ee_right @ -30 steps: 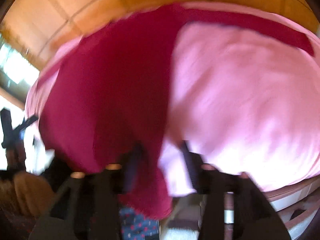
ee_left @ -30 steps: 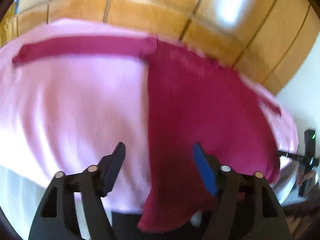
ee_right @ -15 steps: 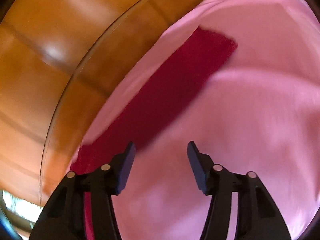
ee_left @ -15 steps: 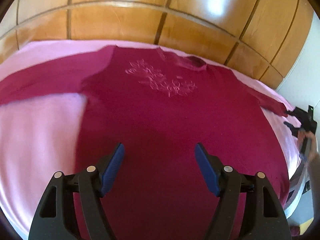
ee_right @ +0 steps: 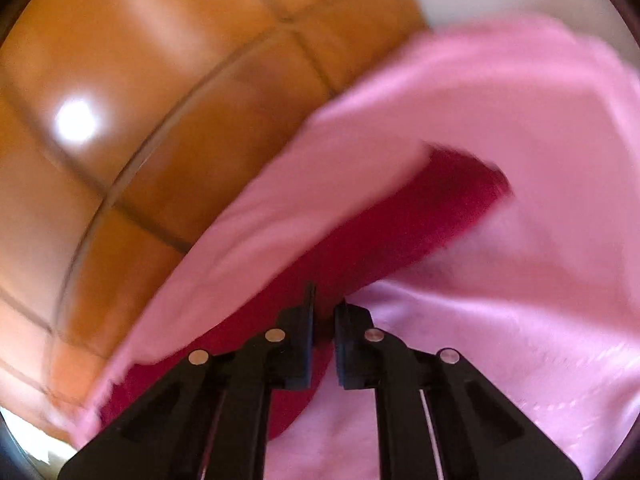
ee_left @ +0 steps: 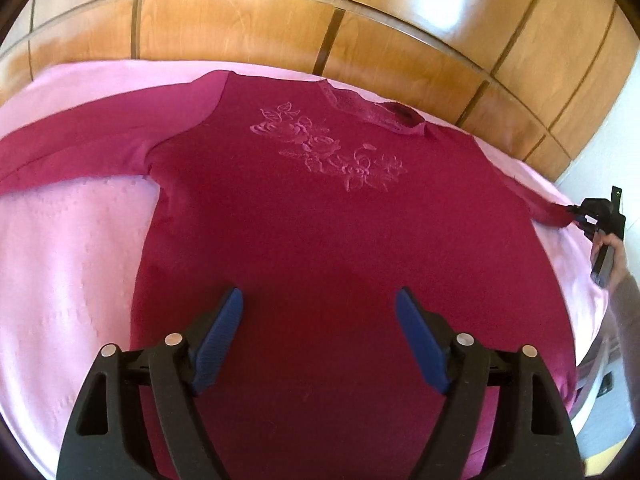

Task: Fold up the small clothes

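Observation:
A crimson long-sleeved sweater with embroidered flowers lies flat, front up, on a pink bedspread. Its left sleeve stretches out to the left. My left gripper hovers over the sweater's lower middle; its jaws are opening and nothing is between them. At the far right, my right gripper, held by a hand, sits at the end of the other sleeve. In the right wrist view, the right gripper is closing, its jaws nearly together with the crimson sleeve between them. That view is blurred.
A glossy wooden headboard runs along the far side of the bed and fills the left of the right wrist view. A white wall lies past the bed's right edge. Pink bedspread surrounds the sleeve.
The left gripper swung from the sweater's left edge to over its middle and opened a little wider. The right gripper travelled out along the right sleeve and closed from wide open onto it.

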A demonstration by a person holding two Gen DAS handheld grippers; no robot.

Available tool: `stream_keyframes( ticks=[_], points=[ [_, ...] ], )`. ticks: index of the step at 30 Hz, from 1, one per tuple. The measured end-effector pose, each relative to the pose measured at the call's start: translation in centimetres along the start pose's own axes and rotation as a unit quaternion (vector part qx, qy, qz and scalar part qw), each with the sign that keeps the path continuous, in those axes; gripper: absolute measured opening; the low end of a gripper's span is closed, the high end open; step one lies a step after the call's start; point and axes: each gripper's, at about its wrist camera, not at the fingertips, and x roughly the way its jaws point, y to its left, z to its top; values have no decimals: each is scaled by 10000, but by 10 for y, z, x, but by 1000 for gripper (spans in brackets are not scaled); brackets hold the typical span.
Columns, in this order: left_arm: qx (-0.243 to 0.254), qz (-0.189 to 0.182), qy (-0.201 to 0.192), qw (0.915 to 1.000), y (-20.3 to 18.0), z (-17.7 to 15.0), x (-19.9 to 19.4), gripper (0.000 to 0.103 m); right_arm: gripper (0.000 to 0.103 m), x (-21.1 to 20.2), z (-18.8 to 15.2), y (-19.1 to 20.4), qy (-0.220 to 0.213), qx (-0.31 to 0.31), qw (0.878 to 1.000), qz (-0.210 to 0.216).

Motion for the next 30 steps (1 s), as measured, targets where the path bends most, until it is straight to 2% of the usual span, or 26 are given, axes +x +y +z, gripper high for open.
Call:
stream_keyframes(
  ticks=[2, 6, 11, 14, 17, 19, 20, 21, 23, 25, 27, 30],
  points=[
    [-121, -68, -8, 9999, 3, 3, -1, 78, 8, -5, -6, 33, 3, -663, 9978, 71],
    [-318, -108, -16, 9994, 9, 7, -2, 78, 7, -5, -38, 116, 125, -1803, 9824, 476],
    [-453, -201, -69, 9987, 17, 13, -7, 78, 7, 0, -112, 223, 481, -2906, 9476, 1237],
    [-650, -336, -70, 9973, 24, 18, -7, 78, 6, 6, -157, 273, 803, -3306, 9262, 1626],
    [-889, -545, -86, 9945, 29, 24, -6, 76, 7, 12, -217, 323, 1139, -3780, 8990, 1897],
    [-971, -622, -127, 9932, 30, 28, -7, 76, 7, 12, -246, 342, 1178, -4070, 8855, 1908],
    [-990, -650, -157, 9928, 31, 29, -9, 76, 15, 12, -258, 350, 1230, -4173, 8784, 1981],
    [-1001, -699, -180, 9924, 31, 32, -10, 76, 31, 8, -267, 352, 1285, -4200, 8733, 2109],
    [-1011, -769, -202, 9917, 32, 37, -11, 76, 48, -6, -278, 348, 1327, -4155, 8699, 2303],
    [-1019, -838, -232, 9910, 33, 43, -10, 76, 48, -9, -279, 337, 1376, -4058, 8713, 2393],
    [-1065, -908, -226, 9899, 34, 49, -8, 76, 57, -13, -272, 322, 1430, -3854, 8778, 2461],
    [-1174, -1050, -167, 9874, 35, 60, 3, 76, 63, -31, -258, 293, 1444, -3557, 8886, 2511]
  ],
)
